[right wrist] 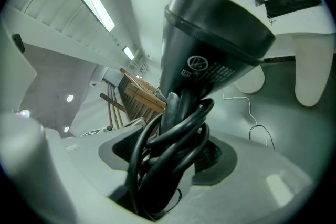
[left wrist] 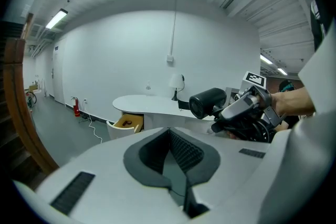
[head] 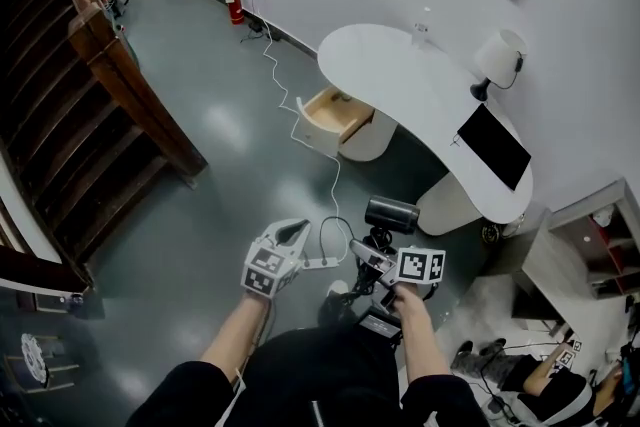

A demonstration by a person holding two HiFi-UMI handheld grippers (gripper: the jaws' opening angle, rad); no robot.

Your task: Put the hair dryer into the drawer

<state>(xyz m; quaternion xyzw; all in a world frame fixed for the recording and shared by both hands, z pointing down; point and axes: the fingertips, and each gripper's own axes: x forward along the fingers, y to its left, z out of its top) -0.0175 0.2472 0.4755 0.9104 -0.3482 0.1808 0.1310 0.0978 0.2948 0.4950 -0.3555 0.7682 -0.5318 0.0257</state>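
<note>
My right gripper (head: 374, 251) is shut on a black hair dryer (head: 392, 213), held in the air above the floor with its barrel pointing away from me. The right gripper view shows the jaws (right wrist: 173, 139) clamped on the handle and the coiled black cord, the hair dryer barrel (right wrist: 210, 39) rising above. An open wooden drawer (head: 335, 115) sticks out from under the white curved desk (head: 400, 75), well ahead of both grippers. Beside the right one hangs my left gripper (head: 298, 227), shut and holding nothing. From the left gripper view (left wrist: 168, 131) the hair dryer (left wrist: 207, 102) and drawer (left wrist: 126, 122) show ahead.
A white lamp (head: 497, 55) and a flat black screen (head: 493, 147) sit on the desk. A white cable (head: 300, 130) runs across the grey floor to a power strip near my feet. A wooden staircase (head: 110, 105) stands left. A fire extinguisher (head: 235, 3) stands by the far wall.
</note>
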